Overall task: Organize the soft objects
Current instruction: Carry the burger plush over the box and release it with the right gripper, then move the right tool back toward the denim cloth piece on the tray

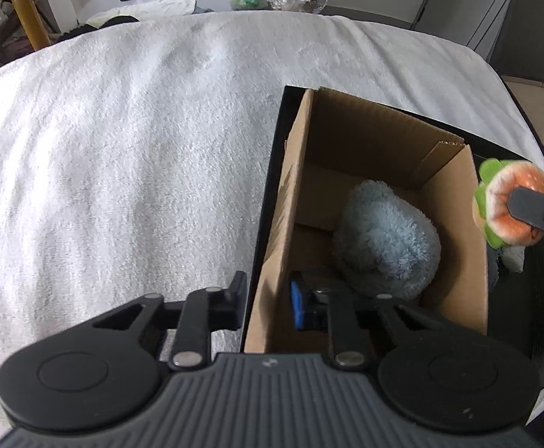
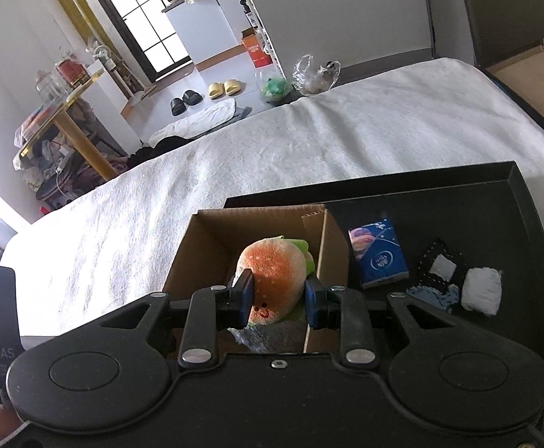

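Observation:
An open cardboard box (image 1: 290, 194) stands on a black tray (image 1: 541, 298) on a white blanket. A fluffy light-blue plush (image 1: 388, 239) lies inside the box. My left gripper (image 1: 268, 298) straddles the box's left wall with its jaws apart, one finger outside and one inside. My right gripper (image 2: 277, 298) is shut on an orange and green burger plush (image 2: 274, 268) and holds it above the box (image 2: 204, 246). The burger plush also shows at the right edge of the left wrist view (image 1: 511, 201).
On the tray (image 2: 515, 194) right of the box lie a blue planet-print pack (image 2: 378, 257), a dark fabric patch (image 2: 440, 265), a blue cloth piece (image 2: 436, 296) and a white soft pad (image 2: 483, 291). The white blanket (image 1: 122, 149) spreads left. Slippers and bags lie on the floor beyond.

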Demonstrator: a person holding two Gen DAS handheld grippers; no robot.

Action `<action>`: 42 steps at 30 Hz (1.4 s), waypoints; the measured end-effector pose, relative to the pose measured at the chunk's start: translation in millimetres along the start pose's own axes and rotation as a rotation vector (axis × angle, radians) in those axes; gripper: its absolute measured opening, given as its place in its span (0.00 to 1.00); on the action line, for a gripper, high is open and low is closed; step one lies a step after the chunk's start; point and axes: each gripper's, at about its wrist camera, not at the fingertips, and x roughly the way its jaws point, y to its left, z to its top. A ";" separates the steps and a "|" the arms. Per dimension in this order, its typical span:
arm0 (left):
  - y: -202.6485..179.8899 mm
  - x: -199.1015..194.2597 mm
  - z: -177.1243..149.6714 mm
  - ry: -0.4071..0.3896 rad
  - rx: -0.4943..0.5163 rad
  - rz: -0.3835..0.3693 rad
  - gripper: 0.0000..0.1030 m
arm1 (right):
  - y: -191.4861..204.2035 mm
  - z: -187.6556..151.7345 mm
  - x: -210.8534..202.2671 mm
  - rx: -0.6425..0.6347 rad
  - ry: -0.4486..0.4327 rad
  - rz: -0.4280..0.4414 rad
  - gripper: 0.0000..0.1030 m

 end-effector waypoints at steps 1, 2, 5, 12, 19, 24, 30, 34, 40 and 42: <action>0.7 1.7 0.5 0.004 -0.003 -0.003 0.17 | 2.3 1.1 1.8 -0.005 -0.001 -0.003 0.27; 1.2 3.0 0.7 0.007 -0.006 -0.006 0.14 | 4.3 1.8 3.8 -0.009 -0.001 -0.005 0.27; 3.2 5.2 1.4 0.012 -0.012 -0.016 0.11 | 8.6 4.7 9.9 -0.014 0.002 -0.008 0.27; 7.9 8.7 2.4 0.023 -0.023 -0.038 0.11 | 19.1 13.1 23.7 -0.033 0.001 -0.020 0.37; 8.5 9.7 4.7 0.026 -0.029 -0.042 0.11 | 16.6 15.4 28.4 -0.025 -0.006 -0.053 0.43; 7.1 8.1 3.0 0.019 -0.027 -0.039 0.11 | 8.1 9.4 27.5 -0.010 0.007 -0.067 0.43; 3.0 6.0 3.1 0.016 -0.018 -0.027 0.11 | -0.2 0.7 22.5 0.004 0.017 -0.073 0.43; 1.8 5.1 2.1 0.016 -0.023 -0.016 0.11 | -7.8 -4.7 17.0 0.016 0.019 -0.075 0.45; -2.6 1.8 0.8 0.012 -0.016 0.011 0.11 | -23.2 -11.9 13.0 0.034 0.025 -0.080 0.45; -4.7 0.9 0.3 0.013 -0.012 0.022 0.11 | -28.8 -12.9 10.9 0.042 0.023 -0.082 0.45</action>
